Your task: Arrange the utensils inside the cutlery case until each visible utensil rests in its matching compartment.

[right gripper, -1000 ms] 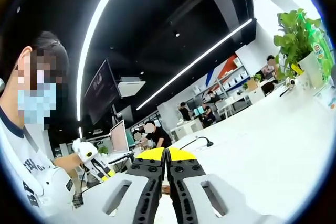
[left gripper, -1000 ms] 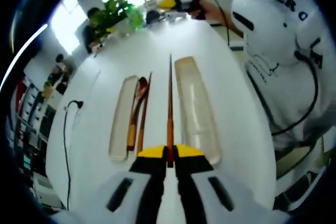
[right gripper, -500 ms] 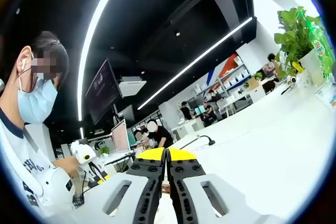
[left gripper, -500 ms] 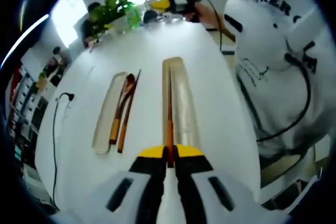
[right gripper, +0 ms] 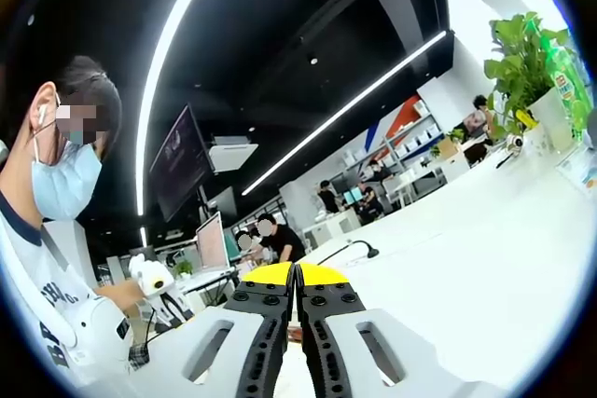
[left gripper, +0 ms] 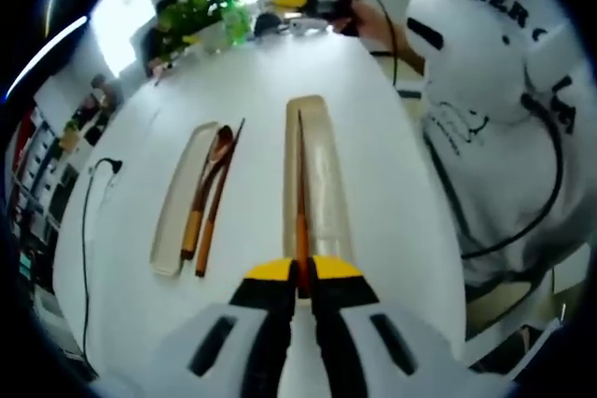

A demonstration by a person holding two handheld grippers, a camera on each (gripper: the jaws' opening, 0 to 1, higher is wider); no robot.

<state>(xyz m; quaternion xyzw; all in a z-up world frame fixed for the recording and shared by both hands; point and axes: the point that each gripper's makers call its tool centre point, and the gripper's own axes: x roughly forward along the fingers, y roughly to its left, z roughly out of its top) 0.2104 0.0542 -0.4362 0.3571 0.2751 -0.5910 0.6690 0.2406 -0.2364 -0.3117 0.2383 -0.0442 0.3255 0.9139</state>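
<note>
In the left gripper view, the left tongs (left gripper: 298, 279) pinch the near end of a wooden chopstick (left gripper: 300, 202), which runs straight ahead of the tips over the long tray (left gripper: 326, 184) — hovering or resting inside, I cannot tell. Off to the left of the tips lies a second tray (left gripper: 173, 221) with a wooden spoon (left gripper: 207, 191) in it and another chopstick (left gripper: 217, 202) along its edge, seemingly just outside. So the job looks roughly midway: that chopstick is yet to be placed.

In the right gripper view, the right tongs (right gripper: 296, 275) are pressed together with nothing visible between them, raised toward the office ceiling — the white table (right gripper: 466, 258) stretches right of them, no utensils in sight.
</note>
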